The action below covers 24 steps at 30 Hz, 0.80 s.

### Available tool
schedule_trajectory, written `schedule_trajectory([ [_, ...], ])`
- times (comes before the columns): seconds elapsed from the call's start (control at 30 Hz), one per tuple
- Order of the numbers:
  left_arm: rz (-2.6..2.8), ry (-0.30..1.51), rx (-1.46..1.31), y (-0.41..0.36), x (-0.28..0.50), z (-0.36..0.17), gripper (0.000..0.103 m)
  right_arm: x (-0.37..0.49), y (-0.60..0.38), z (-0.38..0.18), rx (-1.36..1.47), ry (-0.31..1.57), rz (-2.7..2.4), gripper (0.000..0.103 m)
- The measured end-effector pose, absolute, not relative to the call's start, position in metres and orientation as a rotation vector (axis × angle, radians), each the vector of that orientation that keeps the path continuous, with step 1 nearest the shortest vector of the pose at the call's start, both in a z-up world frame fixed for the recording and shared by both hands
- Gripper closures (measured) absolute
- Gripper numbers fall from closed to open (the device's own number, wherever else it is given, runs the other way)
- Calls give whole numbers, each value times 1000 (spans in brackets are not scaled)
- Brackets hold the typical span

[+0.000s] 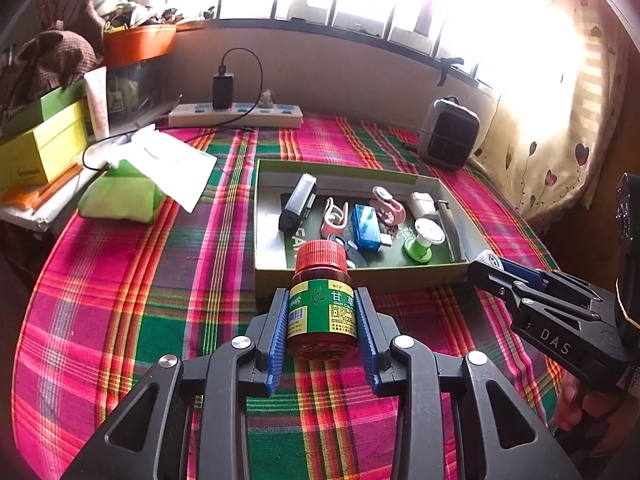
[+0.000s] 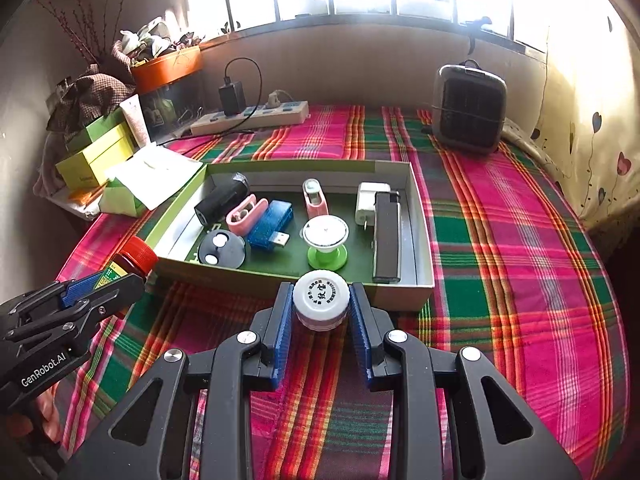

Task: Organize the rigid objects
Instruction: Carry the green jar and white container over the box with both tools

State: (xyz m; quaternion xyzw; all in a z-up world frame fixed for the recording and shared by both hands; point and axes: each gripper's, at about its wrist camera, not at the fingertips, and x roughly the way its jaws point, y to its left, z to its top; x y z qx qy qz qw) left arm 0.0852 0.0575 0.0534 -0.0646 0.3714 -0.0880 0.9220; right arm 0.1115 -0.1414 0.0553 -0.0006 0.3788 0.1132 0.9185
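Observation:
My left gripper [image 1: 322,312] is shut on a brown medicine bottle [image 1: 322,312] with a red cap and green label, held upright just before the near wall of the green cardboard box [image 1: 360,274]. My right gripper [image 2: 320,304] is shut on a small white-capped jar [image 2: 320,300], also held close to the box's near wall [image 2: 288,282]. Each gripper shows in the other's view: the right gripper [image 1: 486,264] at the box's right corner, the left gripper [image 2: 120,280] with the bottle [image 2: 132,258] at its left corner. Inside the box lie several small items: a black lighter [image 2: 387,236], a blue USB device [image 2: 270,224], a green-based spool [image 2: 325,240].
A plaid cloth [image 2: 500,240] covers the table. At the back stand a power strip [image 2: 252,116] with a black charger and a small grey heater [image 2: 468,108]. Yellow and green boxes [image 1: 44,148], a green tissue pack [image 1: 124,196] and an orange planter crowd the left side.

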Motion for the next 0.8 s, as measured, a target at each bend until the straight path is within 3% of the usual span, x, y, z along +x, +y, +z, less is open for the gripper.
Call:
schedule_trajectory([
  [0.8,-267,779,-143,39,143,65,72,170,-146,70,-18,766,278,74],
])
